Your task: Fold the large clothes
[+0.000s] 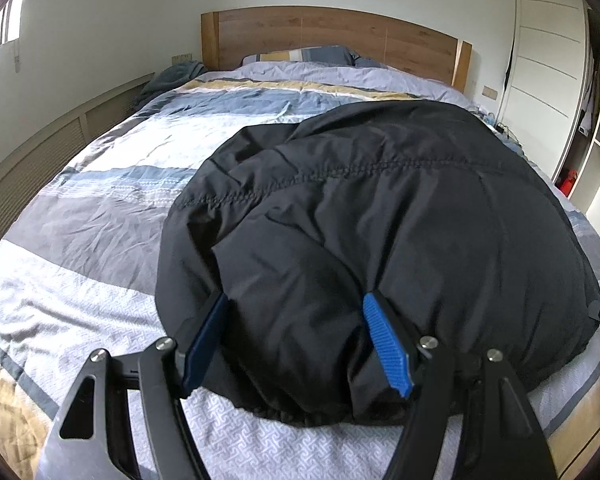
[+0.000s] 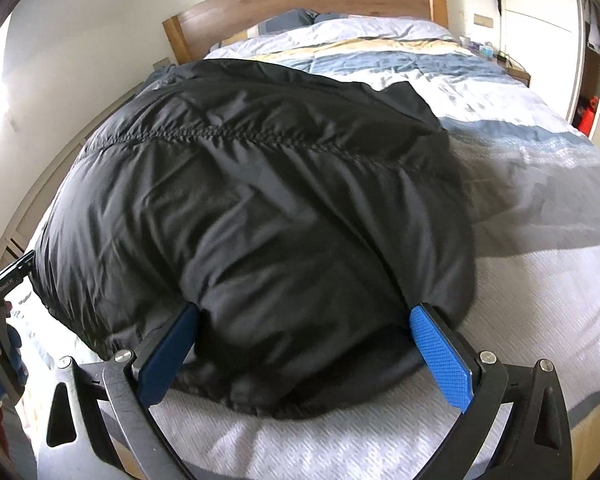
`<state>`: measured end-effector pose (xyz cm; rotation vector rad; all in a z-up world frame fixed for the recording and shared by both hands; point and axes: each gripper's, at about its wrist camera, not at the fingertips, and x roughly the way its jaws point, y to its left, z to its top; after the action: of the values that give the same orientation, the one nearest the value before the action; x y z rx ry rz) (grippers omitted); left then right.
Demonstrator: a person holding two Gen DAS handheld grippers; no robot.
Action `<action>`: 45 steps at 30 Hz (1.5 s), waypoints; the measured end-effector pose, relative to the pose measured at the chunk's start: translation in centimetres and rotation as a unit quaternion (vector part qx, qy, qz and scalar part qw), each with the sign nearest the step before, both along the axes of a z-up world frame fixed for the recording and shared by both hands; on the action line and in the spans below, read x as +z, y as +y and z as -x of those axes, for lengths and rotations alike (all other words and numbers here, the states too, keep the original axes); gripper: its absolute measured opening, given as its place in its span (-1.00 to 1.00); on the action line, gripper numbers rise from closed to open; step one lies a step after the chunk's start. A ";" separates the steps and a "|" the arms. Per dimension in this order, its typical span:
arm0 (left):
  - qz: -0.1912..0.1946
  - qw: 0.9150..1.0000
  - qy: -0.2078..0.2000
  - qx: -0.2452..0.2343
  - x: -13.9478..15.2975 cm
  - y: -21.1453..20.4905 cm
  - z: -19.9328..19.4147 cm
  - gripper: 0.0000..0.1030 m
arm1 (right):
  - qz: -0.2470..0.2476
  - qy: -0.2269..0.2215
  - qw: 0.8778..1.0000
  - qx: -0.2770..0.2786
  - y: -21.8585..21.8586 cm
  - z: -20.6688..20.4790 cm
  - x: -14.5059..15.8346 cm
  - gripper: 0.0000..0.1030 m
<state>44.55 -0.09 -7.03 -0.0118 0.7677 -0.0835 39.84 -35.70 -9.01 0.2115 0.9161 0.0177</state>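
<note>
Black padded nylon fills most of what I see from both wrists: a puffy jacket (image 1: 380, 220) lies bunched on the bed (image 1: 100, 208), near the foot edge closest to me, with a stitched seam running across its back. From the left wrist view it sits toward the right side of the bed; from the right wrist view it sits toward the left side, so it lies between my two tools.

My left gripper (image 1: 296, 340) has its fingers spread wide, one blue pad (image 1: 386, 344) on each side of a bulge of the jacket's near hem. The fabric swells up between them and the pads touch it, but they are not pinching it tight.

My right gripper (image 2: 306, 350) is likewise spread, its blue pads (image 2: 440, 356) flanking another bulge of the same hem, with the elastic edge of the jacket resting on the bedcover just in front of the tool. At the far left edge of the right wrist view I can make out part of the other tool.

A striped duvet (image 2: 520, 152) in grey, blue, white and yellow bands covers the bed. A wooden headboard (image 1: 340, 36) stands at the far end with a pillow (image 1: 300, 56) against it. White wardrobe doors (image 1: 548, 60) stand beyond the bed's far right corner.
</note>
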 end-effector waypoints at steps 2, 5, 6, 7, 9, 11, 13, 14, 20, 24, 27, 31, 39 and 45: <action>-0.001 1.000 0.003 -0.002 0.5 0.0 0.6 0.33 | -0.001 0.008 1.000 -0.011 -0.5 0.6 0.1 0.99; -0.003 1.000 0.000 -0.007 1.6 0.1 1.9 0.33 | 0.001 0.024 0.999 -0.034 -1.6 1.9 0.2 0.99; -0.002 1.000 -0.002 -0.009 2.0 0.2 2.5 0.33 | -0.002 0.026 0.999 -0.042 -2.1 2.7 0.4 0.99; 0.001 1.000 -0.003 -0.010 2.5 0.4 3.1 0.33 | -0.004 0.025 0.999 -0.047 -2.4 3.2 0.6 0.99; 0.007 1.000 -0.003 -0.011 3.4 0.9 4.4 0.33 | -0.016 0.020 0.998 -0.054 -3.1 4.9 1.4 0.99; 0.014 1.000 -0.001 -0.011 4.2 1.7 5.7 0.33 | -0.022 0.012 0.998 -0.059 -3.6 6.6 2.3 0.99; 0.030 1.000 0.006 -0.004 4.8 3.0 6.8 0.33 | -0.024 0.002 0.998 -0.063 -4.0 8.2 3.4 0.99; 0.038 0.999 0.011 0.001 5.0 3.9 7.4 0.33 | -0.027 -0.001 0.998 -0.065 -4.2 8.7 3.8 0.99; 0.092 0.995 0.039 0.024 5.3 9.1 10.0 0.33 | -0.058 -0.024 0.994 -0.088 -6.1 12.2 6.0 0.99; 0.110 0.993 0.034 0.036 5.3 11.5 11.0 0.33 | -0.081 -0.036 0.991 -0.103 -7.4 13.9 6.5 0.99; 0.151 0.987 0.042 0.037 4.5 13.3 10.8 0.33 | -0.101 -0.037 0.988 -0.114 -8.1 14.5 6.1 0.99; 0.234 0.970 0.056 0.039 2.6 15.7 9.1 0.33 | -0.120 -0.029 0.985 -0.120 -8.9 14.0 5.2 0.99; 0.379 0.918 0.109 0.031 -1.8 18.5 2.1 0.35 | -0.188 -0.007 0.976 -0.112 -9.8 8.9 2.7 0.99; 0.388 0.912 0.128 0.018 -3.9 18.8 -3.3 0.37 | -0.225 0.015 0.968 -0.110 -10.1 3.2 0.2 0.99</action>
<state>47.88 18.72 -10.90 -0.8099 0.9544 -0.3546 36.66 -45.85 -8.85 0.7379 0.9053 0.0165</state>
